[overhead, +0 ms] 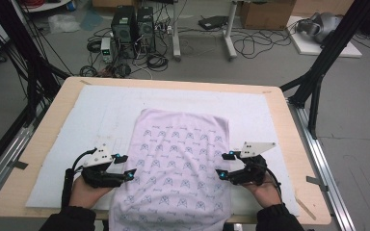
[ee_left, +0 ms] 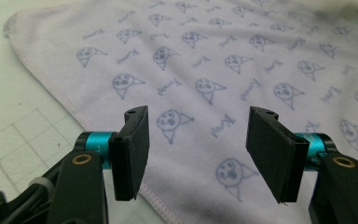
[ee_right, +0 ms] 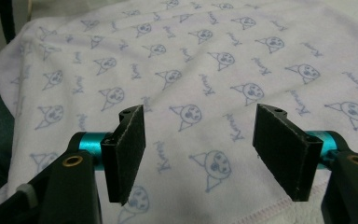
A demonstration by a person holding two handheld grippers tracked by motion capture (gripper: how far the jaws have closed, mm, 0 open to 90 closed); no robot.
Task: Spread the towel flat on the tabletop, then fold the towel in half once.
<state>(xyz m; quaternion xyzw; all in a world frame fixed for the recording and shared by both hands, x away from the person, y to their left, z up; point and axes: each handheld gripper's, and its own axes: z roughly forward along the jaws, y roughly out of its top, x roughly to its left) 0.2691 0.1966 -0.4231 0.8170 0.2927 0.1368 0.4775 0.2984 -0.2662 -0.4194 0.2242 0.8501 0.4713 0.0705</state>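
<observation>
A pale lilac cloth (overhead: 178, 159) printed with small blue faces lies flat on the white mat (overhead: 96, 115). Its near end hangs over the table's front edge. My left gripper (overhead: 126, 166) hovers at the cloth's left hem, jaws open and pointing inward. In the left gripper view the cloth (ee_left: 214, 70) and its stitched hem lie below the left gripper (ee_left: 198, 149), with nothing between the pads. My right gripper (overhead: 223, 165) mirrors it at the right hem, also open. The right gripper view shows the cloth (ee_right: 205, 60) under the open right gripper (ee_right: 200, 149).
The mat covers most of a wooden table (overhead: 173, 82) with metal rails (overhead: 318, 159) along its sides. Black frame legs (overhead: 318, 77) stand at the far corners. Behind the table, computer towers (overhead: 132, 26) and cables sit on the floor.
</observation>
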